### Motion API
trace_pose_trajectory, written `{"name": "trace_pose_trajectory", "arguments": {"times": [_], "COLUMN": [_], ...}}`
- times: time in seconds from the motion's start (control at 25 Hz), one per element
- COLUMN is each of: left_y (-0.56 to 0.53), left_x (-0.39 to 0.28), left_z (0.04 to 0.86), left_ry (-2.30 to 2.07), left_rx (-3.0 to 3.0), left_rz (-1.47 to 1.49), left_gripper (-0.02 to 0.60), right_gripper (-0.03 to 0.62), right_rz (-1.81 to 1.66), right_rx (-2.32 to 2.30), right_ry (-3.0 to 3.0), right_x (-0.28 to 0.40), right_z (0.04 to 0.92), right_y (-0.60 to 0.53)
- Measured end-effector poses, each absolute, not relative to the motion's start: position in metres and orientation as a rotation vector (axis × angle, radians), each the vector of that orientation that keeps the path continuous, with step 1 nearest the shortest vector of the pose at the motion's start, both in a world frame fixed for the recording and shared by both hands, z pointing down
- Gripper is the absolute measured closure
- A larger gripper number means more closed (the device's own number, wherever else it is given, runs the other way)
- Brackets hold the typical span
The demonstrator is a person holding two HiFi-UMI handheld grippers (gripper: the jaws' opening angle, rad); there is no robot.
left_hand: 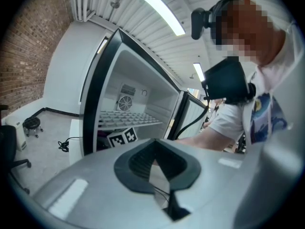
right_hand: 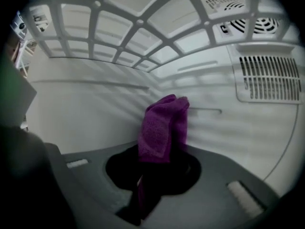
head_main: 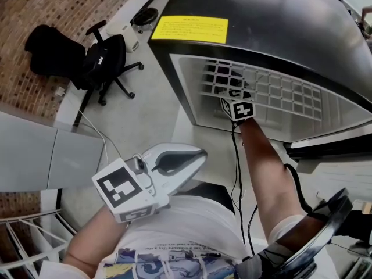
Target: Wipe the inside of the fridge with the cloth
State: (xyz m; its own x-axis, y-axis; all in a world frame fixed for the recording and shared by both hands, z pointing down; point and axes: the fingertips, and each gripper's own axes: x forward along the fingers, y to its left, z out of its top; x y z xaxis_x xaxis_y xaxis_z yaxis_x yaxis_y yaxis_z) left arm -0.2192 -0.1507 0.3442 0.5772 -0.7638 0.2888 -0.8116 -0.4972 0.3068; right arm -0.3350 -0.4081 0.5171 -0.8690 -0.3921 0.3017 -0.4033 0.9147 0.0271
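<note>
Under the wire shelf inside the fridge, my right claw pinches the purple cloth, near the far white wall. My left claw hangs outside, near my body, jaws together, empty.

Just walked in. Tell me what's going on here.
A person is working on an open fridge with two handheld grippers. The right gripper reaches inside, under the wire shelf, with its jaws clamped on a purple cloth. The cloth is held up near the white back wall, though I can't tell if it touches. The left gripper is shut and empty, held outside the fridge in front of the person's body.
</note>
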Motion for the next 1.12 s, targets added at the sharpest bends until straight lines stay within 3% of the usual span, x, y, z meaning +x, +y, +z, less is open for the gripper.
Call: {"name": "trace_pose_trajectory", "arguments": {"times": [1.12], "left_y": [-0.109], "left_x": [-0.204], "left_z": [0.332], "left_ry": [-1.110], "left_rx": [2.484], "left_rz": [0.132], "left_gripper": [0.574], "right_gripper": [0.540], "right_rz": [0.088], "right_rx": [0.339], "right_ry": [-2.796], "right_x": [-0.312], "right_z": [0.517], "right_y": [-0.293]}}
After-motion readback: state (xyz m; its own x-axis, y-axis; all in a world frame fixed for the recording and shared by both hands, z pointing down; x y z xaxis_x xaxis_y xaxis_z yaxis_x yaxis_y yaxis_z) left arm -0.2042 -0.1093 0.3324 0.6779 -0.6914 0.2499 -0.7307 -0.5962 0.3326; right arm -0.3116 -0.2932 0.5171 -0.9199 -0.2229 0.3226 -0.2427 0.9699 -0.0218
